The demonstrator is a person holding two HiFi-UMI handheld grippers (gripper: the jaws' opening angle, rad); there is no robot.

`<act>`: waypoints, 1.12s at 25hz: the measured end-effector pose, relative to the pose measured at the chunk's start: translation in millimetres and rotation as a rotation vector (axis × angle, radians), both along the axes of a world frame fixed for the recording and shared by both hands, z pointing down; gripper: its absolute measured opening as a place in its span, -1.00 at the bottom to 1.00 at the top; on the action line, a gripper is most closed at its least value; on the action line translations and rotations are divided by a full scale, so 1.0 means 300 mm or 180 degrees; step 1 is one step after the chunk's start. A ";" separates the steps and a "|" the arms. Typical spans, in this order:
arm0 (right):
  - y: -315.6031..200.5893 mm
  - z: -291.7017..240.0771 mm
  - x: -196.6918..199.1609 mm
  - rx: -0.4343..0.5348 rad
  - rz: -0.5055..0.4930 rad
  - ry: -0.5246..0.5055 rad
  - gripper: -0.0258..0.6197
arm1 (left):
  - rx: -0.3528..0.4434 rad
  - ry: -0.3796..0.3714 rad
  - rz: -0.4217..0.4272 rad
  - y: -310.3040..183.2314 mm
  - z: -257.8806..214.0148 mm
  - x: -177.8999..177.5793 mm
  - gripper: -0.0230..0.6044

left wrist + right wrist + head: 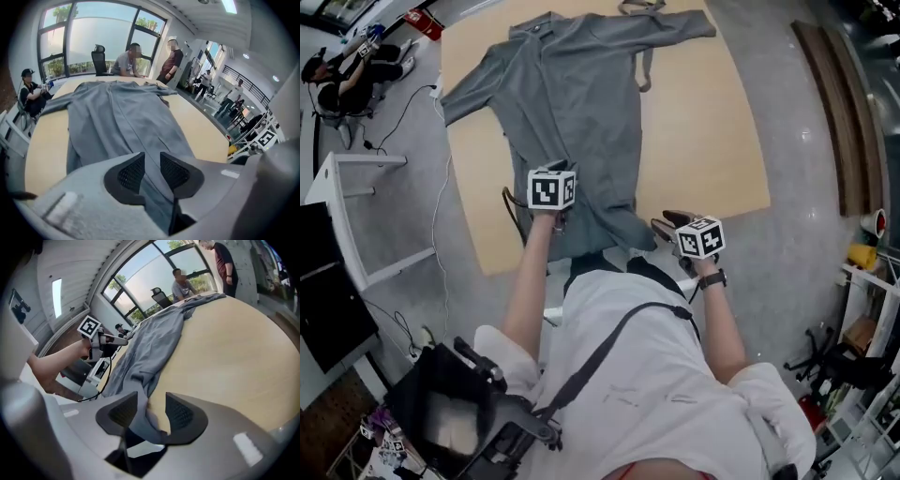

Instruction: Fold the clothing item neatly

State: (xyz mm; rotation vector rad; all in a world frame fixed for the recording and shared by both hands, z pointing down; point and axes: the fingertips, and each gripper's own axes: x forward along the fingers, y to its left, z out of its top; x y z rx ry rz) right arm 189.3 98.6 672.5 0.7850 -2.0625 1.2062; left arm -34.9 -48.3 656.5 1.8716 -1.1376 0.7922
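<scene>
The wooden table (712, 141) bears only the grey garment (572, 103), spread flat with its collar far, its sleeves out to far left and far right, and its hem at the near edge, partly over it; no box, basket or other container is in use. The left gripper (152, 161) hangs over the near hem with jaws spread, cloth below them but unpinched. The right gripper (152, 401), at the hem's near right corner, is also spread, a loose fold of hem (140, 420) lying between its pads ungripped. Likely risks: a bite on that thin fold alone could slip; uneven lifts would skew the fold; the overhanging hem may drag cloth off the near edge.
</scene>
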 end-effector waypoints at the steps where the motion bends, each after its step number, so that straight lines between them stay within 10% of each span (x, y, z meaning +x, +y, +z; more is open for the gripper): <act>1: 0.032 0.011 -0.003 -0.0004 -0.0152 -0.0010 -0.35 | -0.0093 0.0039 -0.0025 0.105 0.014 0.044 -0.57; 7: 0.171 0.081 -0.076 0.0156 -0.0842 -0.0098 -0.35 | -0.0528 0.0191 -0.0132 0.565 0.129 0.278 -0.57; 13: 0.232 0.133 -0.151 0.0442 -0.1263 0.0152 -0.46 | -0.0423 0.0160 -0.0371 0.689 0.134 0.324 -0.57; 16: 0.233 0.135 -0.177 0.0618 -0.1348 0.0285 -0.81 | -0.0298 0.0138 -0.0593 0.707 0.100 0.271 -0.57; 23: 0.351 -0.092 -0.418 0.0154 -0.1291 -0.1060 -0.83 | -0.0021 0.0057 -0.1160 0.789 -0.002 0.037 -0.57; 28: 0.369 -0.043 -0.632 0.0148 -0.1404 -0.1092 -0.67 | 0.0084 0.0040 -0.1549 0.867 -0.038 -0.142 -0.57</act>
